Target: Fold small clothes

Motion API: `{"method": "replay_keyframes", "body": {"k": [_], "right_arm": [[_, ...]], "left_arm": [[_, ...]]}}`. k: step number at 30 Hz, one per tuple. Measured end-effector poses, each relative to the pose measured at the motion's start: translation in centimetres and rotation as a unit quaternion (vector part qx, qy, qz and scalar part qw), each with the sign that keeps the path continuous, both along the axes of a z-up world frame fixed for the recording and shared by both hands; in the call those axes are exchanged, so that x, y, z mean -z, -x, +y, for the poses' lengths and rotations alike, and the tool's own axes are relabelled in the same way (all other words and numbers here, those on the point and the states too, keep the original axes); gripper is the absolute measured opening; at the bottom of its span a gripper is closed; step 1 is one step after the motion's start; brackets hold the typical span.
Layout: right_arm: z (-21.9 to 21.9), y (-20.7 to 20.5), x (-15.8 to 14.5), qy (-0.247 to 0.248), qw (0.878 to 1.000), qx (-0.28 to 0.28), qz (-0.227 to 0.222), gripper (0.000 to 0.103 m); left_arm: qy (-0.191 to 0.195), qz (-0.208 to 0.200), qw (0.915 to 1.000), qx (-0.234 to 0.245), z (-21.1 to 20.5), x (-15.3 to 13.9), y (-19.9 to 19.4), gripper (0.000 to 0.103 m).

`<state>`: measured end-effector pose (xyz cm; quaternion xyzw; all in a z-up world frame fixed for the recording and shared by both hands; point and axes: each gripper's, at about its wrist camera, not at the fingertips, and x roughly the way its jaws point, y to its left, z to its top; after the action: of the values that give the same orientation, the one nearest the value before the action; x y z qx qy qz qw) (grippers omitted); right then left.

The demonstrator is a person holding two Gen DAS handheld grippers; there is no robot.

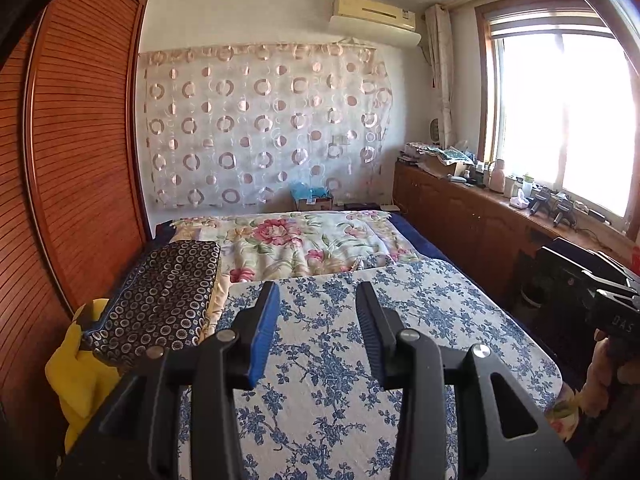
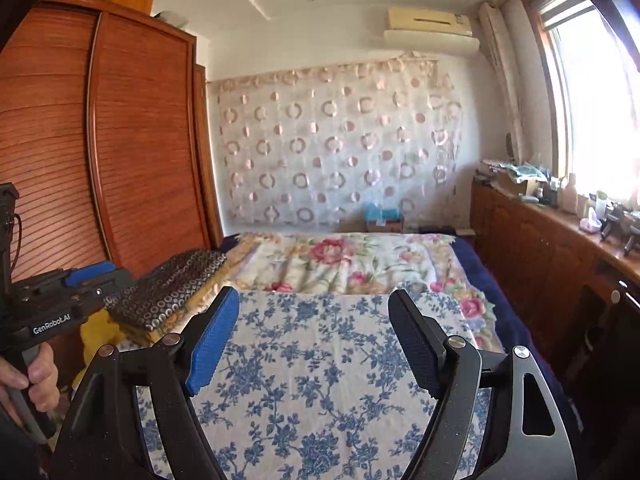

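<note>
Held above a blue-flowered quilted pad, my left gripper is open, with a moderate gap and nothing between the fingers. Over the same pad, my right gripper is open wide and holds nothing. A folded dark cloth with a ring pattern lies on the bed at the left, also seen in the right wrist view. Beside it a yellow cloth hangs off the bed's left edge. Each gripper shows at the edge of the other's view, the left gripper body in a hand.
A pink-flowered sheet covers the far half of the bed. A wooden slatted wardrobe stands close on the left. A low wooden cabinet with bottles and clutter runs under the window on the right. A patterned curtain hangs on the far wall.
</note>
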<state>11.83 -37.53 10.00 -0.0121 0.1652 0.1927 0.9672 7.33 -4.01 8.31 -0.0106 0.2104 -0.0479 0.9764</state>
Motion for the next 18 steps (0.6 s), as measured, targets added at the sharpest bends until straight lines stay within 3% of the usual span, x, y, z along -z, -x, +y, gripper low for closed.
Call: {"method": "replay_keyframes", "body": {"k": [18], "right_arm": [[0.06, -0.26, 0.49, 0.0, 1.0, 0.004, 0.001, 0.079]], "left_arm": [[0.002, -0.004, 1.0, -0.006, 0.37, 0.34, 0.31, 0.04]]}}
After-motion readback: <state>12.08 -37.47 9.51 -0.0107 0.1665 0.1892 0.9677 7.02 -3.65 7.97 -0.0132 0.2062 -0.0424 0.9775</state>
